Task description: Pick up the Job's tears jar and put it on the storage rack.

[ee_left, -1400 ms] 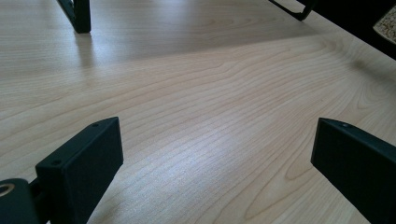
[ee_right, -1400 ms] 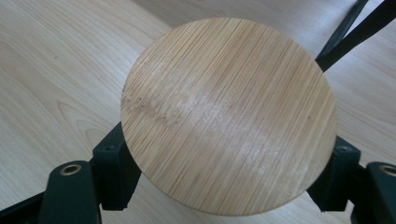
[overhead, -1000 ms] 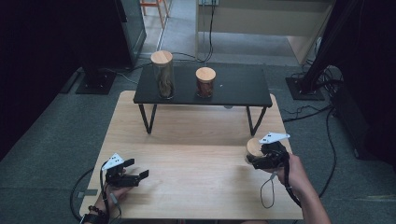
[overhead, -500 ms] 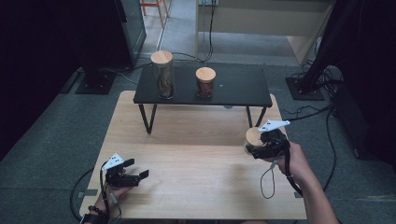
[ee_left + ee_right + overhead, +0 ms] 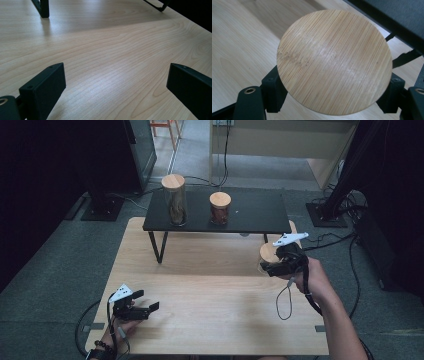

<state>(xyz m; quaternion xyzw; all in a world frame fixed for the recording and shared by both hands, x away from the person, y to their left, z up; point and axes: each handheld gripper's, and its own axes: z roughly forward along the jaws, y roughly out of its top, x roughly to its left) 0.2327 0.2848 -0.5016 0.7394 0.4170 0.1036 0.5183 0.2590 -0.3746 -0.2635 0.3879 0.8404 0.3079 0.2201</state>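
A jar with a round bamboo lid (image 5: pixel 267 252) is held at the right side of the wooden table (image 5: pixel 210 285), with my right gripper (image 5: pixel 271 266) shut on it just below the lid. In the right gripper view the lid (image 5: pixel 334 62) sits close up between the black jaws of my right gripper (image 5: pixel 334 96) and hides the jar's body. My left gripper (image 5: pixel 150 309) rests low at the table's front left, open. In the left gripper view, only bare wood lies between the jaws of my left gripper (image 5: pixel 115 85).
A low black shelf (image 5: pixel 255 215) stands across the back of the table. It carries a tall jar (image 5: pixel 174 200) and a shorter jar (image 5: pixel 220 208), both with bamboo lids. Cables and dark stands lie on the floor at the right.
My right gripper has carried the jar away from the person, toward the black shelf's right end. The left gripper has stayed put.
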